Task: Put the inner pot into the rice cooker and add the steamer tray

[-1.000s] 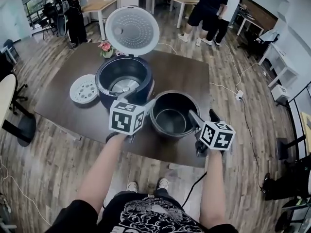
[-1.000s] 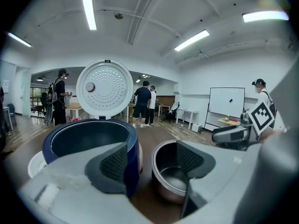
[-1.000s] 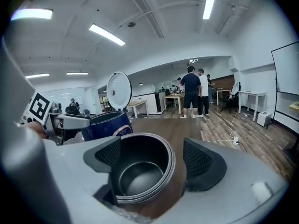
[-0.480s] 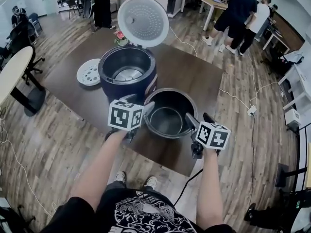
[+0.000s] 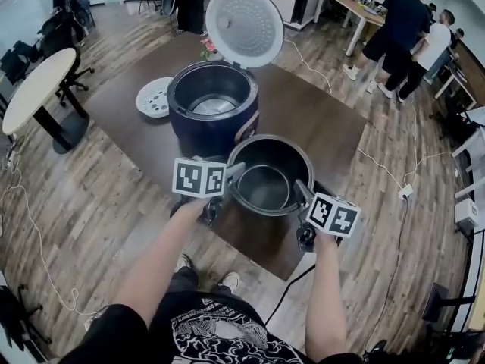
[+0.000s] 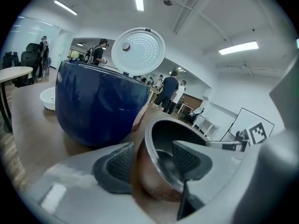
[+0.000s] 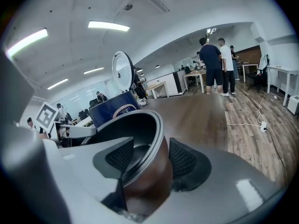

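Observation:
The dark inner pot [image 5: 269,174] stands on the brown table [image 5: 136,139], just in front of the blue rice cooker [image 5: 212,108], whose lid [image 5: 244,27] is up. Left of the cooker lies the white steamer tray [image 5: 154,97]. My left gripper [image 5: 231,171] straddles the pot's left rim [image 6: 156,129]: one pad is outside the wall and one inside, and the jaws are closing. At the opposite rim [image 7: 140,125] my right gripper [image 5: 301,190] does the same, also closing. Small gaps still show at the pads.
The pot sits close to the table's front corner [image 5: 284,268]. A small flower pot [image 5: 207,48] stands behind the cooker. Two people [image 5: 409,29] stand by desks at the back right. A round table [image 5: 34,89] is at the left, and a cable [image 5: 379,165] runs over the floor.
Both grippers have come down onto the pot's rim, one on each side, and their jaws have narrowed around the wall. The pot, cooker and tray have not moved.

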`<state>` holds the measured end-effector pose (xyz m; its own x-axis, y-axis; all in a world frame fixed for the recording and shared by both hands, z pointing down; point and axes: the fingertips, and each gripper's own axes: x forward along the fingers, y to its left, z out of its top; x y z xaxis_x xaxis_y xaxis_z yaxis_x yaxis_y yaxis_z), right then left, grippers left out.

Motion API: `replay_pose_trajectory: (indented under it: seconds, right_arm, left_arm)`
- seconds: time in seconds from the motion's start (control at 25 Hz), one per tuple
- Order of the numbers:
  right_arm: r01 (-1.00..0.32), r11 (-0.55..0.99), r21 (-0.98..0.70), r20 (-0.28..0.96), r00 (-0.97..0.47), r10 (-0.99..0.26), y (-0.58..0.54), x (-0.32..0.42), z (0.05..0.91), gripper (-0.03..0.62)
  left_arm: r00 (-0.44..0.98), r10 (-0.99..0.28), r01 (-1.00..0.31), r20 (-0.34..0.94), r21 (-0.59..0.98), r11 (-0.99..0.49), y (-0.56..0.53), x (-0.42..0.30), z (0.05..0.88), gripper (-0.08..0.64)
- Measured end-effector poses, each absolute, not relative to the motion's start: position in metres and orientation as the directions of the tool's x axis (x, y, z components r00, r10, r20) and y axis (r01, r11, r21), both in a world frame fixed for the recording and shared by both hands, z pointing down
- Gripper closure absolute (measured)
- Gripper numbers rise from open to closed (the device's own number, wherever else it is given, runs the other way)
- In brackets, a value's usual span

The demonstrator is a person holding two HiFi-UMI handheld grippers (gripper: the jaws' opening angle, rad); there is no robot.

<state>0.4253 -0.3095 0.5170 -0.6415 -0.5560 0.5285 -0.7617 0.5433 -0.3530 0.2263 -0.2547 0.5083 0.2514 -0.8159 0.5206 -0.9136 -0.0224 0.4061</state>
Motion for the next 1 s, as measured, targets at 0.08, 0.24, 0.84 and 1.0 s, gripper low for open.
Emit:
replay_pose_trajectory:
  seconds: [0.08, 0.24, 0.84, 1.0]
  right_arm:
    - [-0.767, 0.538, -0.35, 0.534, -0.635, -0.559, -0.31, 0.426, 0.521, 0.382]
    - [-0.782, 0.519, -0.346, 0.533, -0.619, -0.577, -0.314, 0.425, 0.523, 0.424]
    - [-0.795, 0.497, -0.348, 0.53, -0.604, -0.595, -0.313, 0.428, 0.516, 0.471]
    - [-0.794, 0.507, -0.335, 0.497, -0.606, -0.62, -0.315, 0.429, 0.496, 0.474]
  left_arm:
    - [0.254, -0.812, -0.906, 0.525, 0.423, -0.009, -0.252, 0.229, 0.513, 0.296]
    - [0.255, -0.811, -0.9, 0.527, 0.436, 0.0, -0.252, 0.23, 0.516, 0.334]
    - [0.231, -0.838, -0.889, 0.493, 0.458, 0.024, -0.25, 0.234, 0.51, 0.446]
    - [0.226, -0.863, -0.895, 0.451, 0.446, -0.001, -0.253, 0.234, 0.488, 0.451]
